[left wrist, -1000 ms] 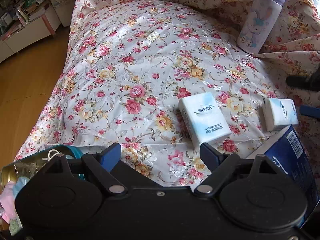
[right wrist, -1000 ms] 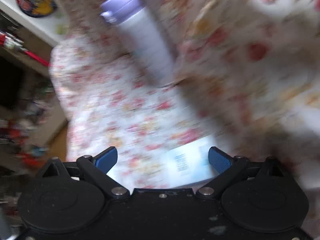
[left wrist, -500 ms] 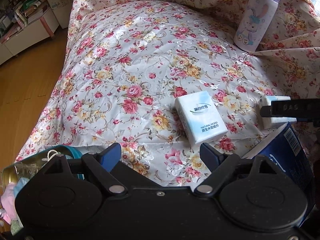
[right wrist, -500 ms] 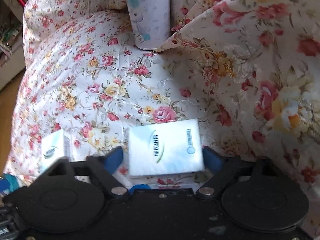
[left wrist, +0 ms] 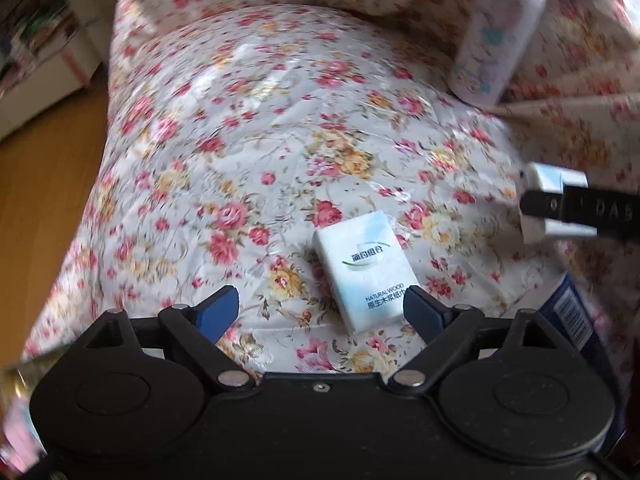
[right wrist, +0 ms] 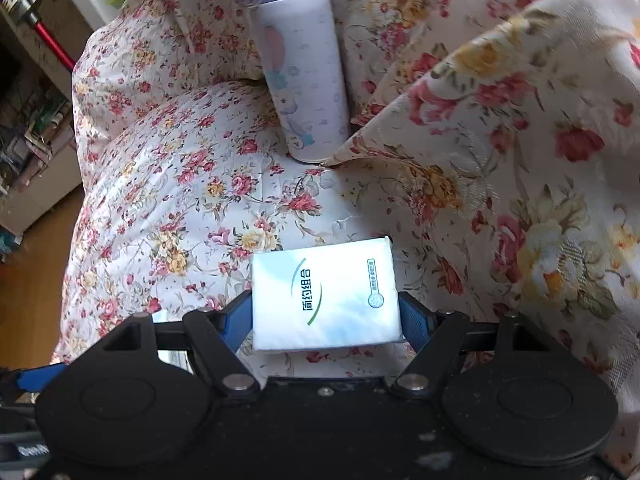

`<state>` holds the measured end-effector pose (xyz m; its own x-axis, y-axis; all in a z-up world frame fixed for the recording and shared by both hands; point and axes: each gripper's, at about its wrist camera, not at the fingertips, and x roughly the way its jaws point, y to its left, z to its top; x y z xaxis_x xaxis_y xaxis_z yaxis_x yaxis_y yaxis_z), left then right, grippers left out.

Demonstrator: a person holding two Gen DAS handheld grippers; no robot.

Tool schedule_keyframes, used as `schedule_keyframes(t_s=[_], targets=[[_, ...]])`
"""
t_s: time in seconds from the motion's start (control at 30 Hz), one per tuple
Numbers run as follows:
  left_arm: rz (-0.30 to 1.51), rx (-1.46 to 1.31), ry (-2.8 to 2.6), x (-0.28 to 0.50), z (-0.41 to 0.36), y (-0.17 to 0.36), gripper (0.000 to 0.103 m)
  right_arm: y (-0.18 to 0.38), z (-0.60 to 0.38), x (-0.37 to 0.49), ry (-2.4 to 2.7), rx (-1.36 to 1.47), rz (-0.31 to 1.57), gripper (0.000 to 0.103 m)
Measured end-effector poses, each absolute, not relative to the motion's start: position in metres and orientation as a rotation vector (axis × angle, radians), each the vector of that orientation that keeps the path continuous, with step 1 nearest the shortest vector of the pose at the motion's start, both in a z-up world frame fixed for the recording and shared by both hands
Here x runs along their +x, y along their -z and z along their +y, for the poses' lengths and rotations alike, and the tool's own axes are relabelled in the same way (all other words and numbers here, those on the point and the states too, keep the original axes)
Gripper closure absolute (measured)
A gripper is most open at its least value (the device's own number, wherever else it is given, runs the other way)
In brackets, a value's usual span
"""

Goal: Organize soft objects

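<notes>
Tissue packs lie on the flowery bed cover point(left wrist: 248, 128). One soft white tissue pack point(right wrist: 325, 296) sits right between the fingers of the right gripper point(right wrist: 325, 316), its long side running across from pad to pad, and the blue pads squeeze its two ends. The other tissue pack point(left wrist: 365, 268) lies just ahead of the left gripper point(left wrist: 320, 308), toward its right finger, slanted. That gripper's fingers have just been opening, with nothing held. Both packs are flat, squashy and shiny.

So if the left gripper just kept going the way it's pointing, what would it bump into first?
Probably the tissue pack lying on the flowery cover. The left gripper is open, and the pack sits just ahead, nearer its right finger. How far away it still is, I can't tell.
</notes>
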<state>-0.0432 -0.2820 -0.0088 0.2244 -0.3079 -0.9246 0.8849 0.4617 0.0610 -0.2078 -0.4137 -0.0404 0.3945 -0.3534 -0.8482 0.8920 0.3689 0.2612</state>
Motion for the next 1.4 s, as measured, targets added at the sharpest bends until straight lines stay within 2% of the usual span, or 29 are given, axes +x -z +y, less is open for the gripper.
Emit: schedule_keyframes(t_s=[0.33,0.67,0.93,1.03,1.07,1.1,1.4], targets=[[0.980,0.865,0.982,-0.058,-0.281,0.022,0.017,0.043,-0.410,-0.202,0.892,0.810,0.788,0.028],[0.932,0.864,0.951,-0.055,-0.321,0.039,0.017,0.038,-0.413,-0.212,0.897,0.836,0.739,0.028],[0.811,0.936,0.972,-0.051,-0.344,0.048,0.011,0.038,-0.414,-0.214,0.893,0.853,0.729,0.028],[0.836,0.943,0.984,-0.047,-0.348,0.057,0.015,0.039,-0.414,-0.213,0.891,0.855,0.730,0.028],[0.859,0.927,0.995,-0.045,-0.348,0.060,0.025,0.039,-0.414,-0.213,0.890,0.856,0.731,0.028],[0.883,0.893,1.015,-0.041,-0.346,0.061,0.031,0.039,-0.415,-0.213,0.890,0.856,0.731,0.028],[1.006,0.687,0.984,-0.035,-0.313,0.028,0.032,0.041,-0.413,-0.213,0.882,0.834,0.734,0.029]])
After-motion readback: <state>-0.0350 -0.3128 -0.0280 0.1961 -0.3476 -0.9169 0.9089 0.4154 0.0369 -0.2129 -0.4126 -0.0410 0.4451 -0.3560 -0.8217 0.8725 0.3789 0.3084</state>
